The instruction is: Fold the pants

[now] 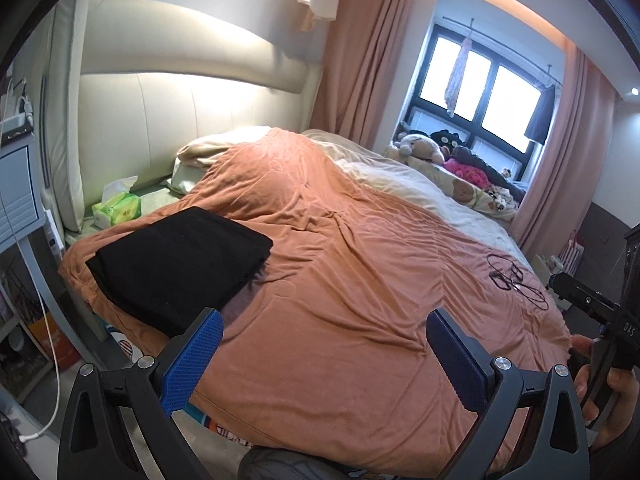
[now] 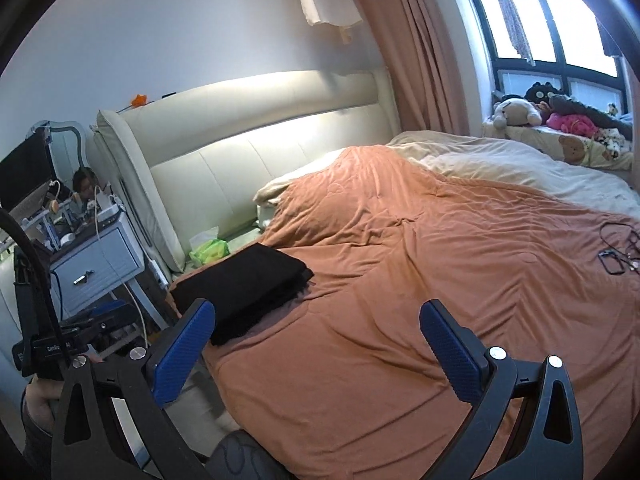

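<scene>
At the far left of the room a pale blue nightstand [image 2: 98, 264] stands crowded with small items, a white cable [image 1: 48, 344] trailing down beside it. Next comes the cream padded headboard [image 1: 192, 92], lit by a strip along its upper panel, and at its foot a green tissue pack [image 1: 118, 210] lies on the mattress just beside the quilt's edge. The pants [image 1: 180, 268], black and folded into a flat rectangle, rest on the near left corner of the orange quilt [image 1: 360, 280], touching neither tool. The quilt is rumpled with long creases and covers most of the bed; a cream pillow [image 1: 208, 156] shows at its head and a cream blanket [image 1: 420, 188] lies along its far side. Toward the right, a tangle of thin black cords [image 1: 516, 280] sits on the quilt. Beyond, stuffed toys [image 1: 424, 146] are piled on the sill under a dark-framed window [image 1: 480, 92], flanked by pink curtains [image 1: 360, 60].

The left gripper [image 1: 324, 344] hangs over the quilt's near edge, its blue-padded fingers spread wide with nothing between them. The right gripper [image 2: 316, 340] is likewise released, fingers wide apart and empty, over the quilt to the right of the pants. A hand [image 1: 608, 404] grips its handle at the right edge of the left wrist view.
</scene>
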